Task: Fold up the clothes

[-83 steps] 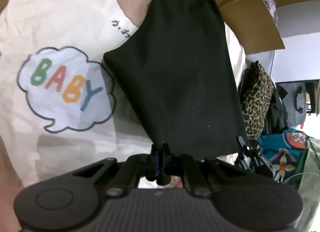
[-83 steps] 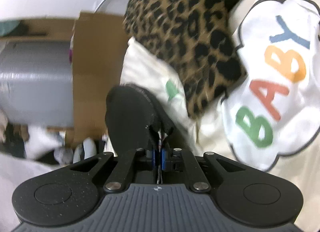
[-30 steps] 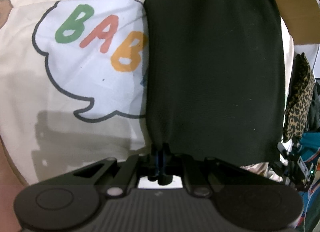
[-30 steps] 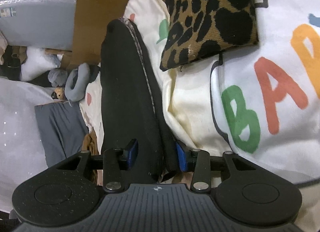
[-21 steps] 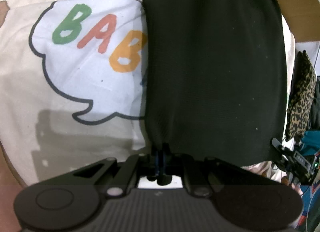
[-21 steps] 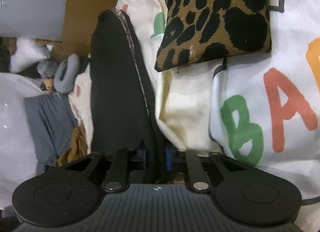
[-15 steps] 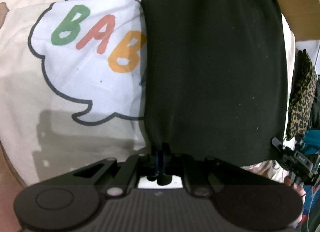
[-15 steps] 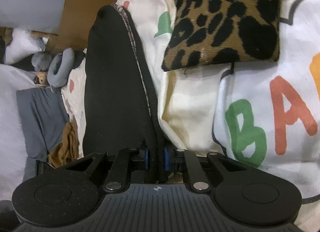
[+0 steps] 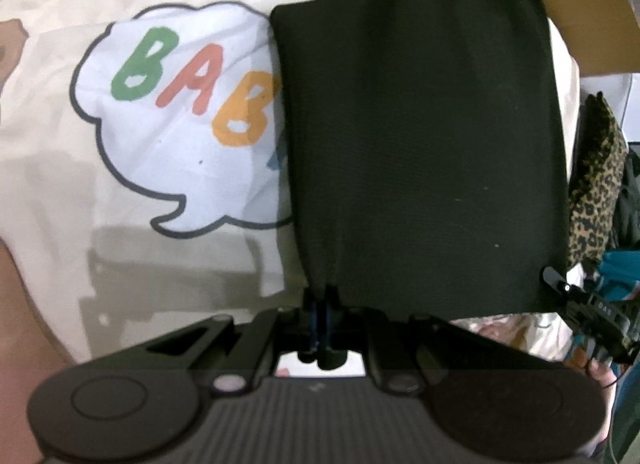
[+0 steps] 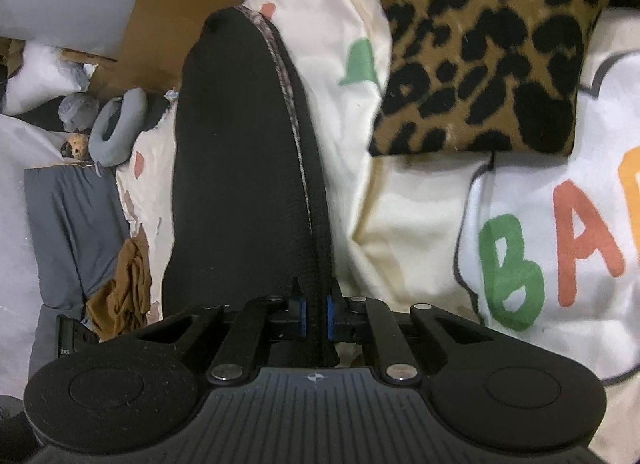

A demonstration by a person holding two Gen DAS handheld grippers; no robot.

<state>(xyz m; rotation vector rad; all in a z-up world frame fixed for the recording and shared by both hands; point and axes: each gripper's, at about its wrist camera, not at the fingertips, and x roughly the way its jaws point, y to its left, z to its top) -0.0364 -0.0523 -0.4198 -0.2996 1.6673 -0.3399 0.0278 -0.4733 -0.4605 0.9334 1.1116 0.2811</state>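
A black garment (image 9: pixel 420 123) lies stretched over the cream bedspread with a "BABY" speech bubble (image 9: pixel 180 111). My left gripper (image 9: pixel 320 298) is shut on the garment's near left corner. In the right wrist view the same black garment (image 10: pixel 240 167) runs away from me as a folded edge with a thin patterned seam. My right gripper (image 10: pixel 315 310) is closing on that near edge, and the blue pads press the fabric between them. The right gripper's tip (image 9: pixel 560 284) shows at the garment's near right corner in the left wrist view.
A leopard-print folded cloth (image 10: pixel 480 47) lies on the bedspread (image 10: pixel 400 199) right of the black garment. Brown cardboard (image 10: pixel 172 15) stands beyond the bed. Grey cloth (image 10: pixel 68 215), a brown rag (image 10: pixel 124 292) and a grey neck pillow (image 10: pixel 116 131) lie at the left.
The right gripper's jaws closed from wide apart onto the black garment's edge. Both grippers lifted slightly with the garment held between them.
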